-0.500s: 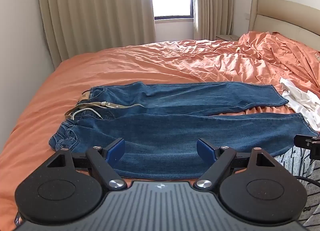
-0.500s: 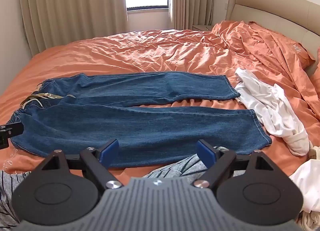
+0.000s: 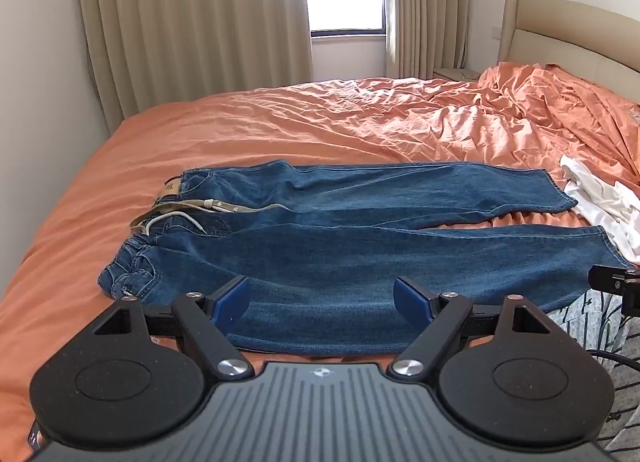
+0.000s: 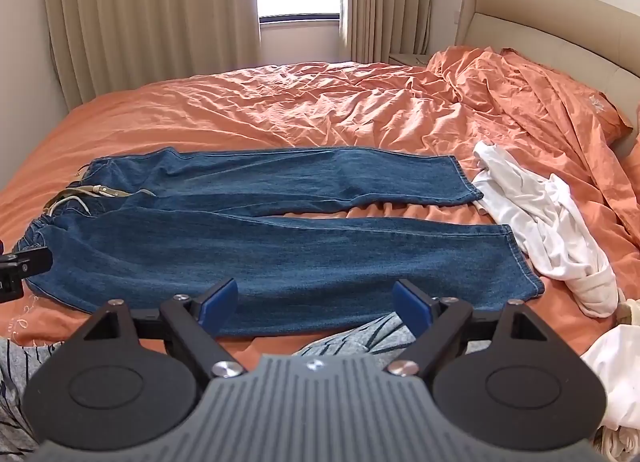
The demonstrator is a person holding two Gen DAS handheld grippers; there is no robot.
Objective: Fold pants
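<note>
A pair of blue jeans (image 3: pixel 360 246) lies spread flat on the orange bed, waistband with a tan belt (image 3: pixel 188 208) to the left, both legs stretching right. It also shows in the right wrist view (image 4: pixel 280 246). My left gripper (image 3: pixel 322 298) is open and empty, hovering over the near leg close to the waist end. My right gripper (image 4: pixel 316 298) is open and empty over the near leg toward the hem (image 4: pixel 524 262). Each gripper's tip shows at the edge of the other view.
A crumpled white garment (image 4: pixel 540 222) lies just right of the hems. Striped grey fabric (image 4: pixel 360 336) lies at the bed's near edge. Orange bedding (image 4: pixel 520 102) is bunched up against the headboard at right. Curtains and a window stand behind.
Both grippers have edged slightly forward and higher; the jeans have not moved.
</note>
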